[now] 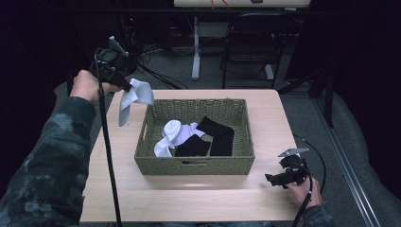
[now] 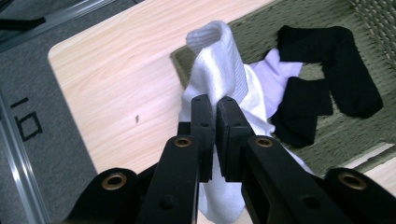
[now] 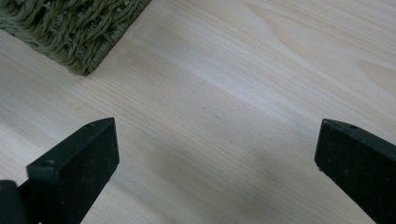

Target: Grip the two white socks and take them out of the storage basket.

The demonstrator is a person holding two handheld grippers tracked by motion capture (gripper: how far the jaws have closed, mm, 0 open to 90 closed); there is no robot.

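1. Far left, the left gripper [image 1: 128, 87] is up in the air off the basket's left rear corner, jaws pinched down on a white sock [image 1: 134, 97] that hangs free below them. The risk here: in the left gripper view the jaws bite just a narrow fold near the cuff, so a quick swing could let the sock [image 2: 223, 70] slide out and drop onto the table [image 1: 189, 194] or off its left edge.
2. Second worry, same side: the dangling end hangs close by the basket [image 1: 194, 165] wall, and a low pass could snag it on the woven rim.
3. Centre now: inside the basket lie another white sock [image 1: 172, 135] and two black socks [image 1: 213, 137], loosely overlapping. If they are to be picked next, a careless grab could lift two at once.
4. Over to the right: the right gripper [image 1: 270, 178] sits low at the table's near right corner, jaws spread wide, holding nothing. The right gripper view shows bare wood between the jaws and the basket corner [image 3: 74, 28] up ahead, apart from them.
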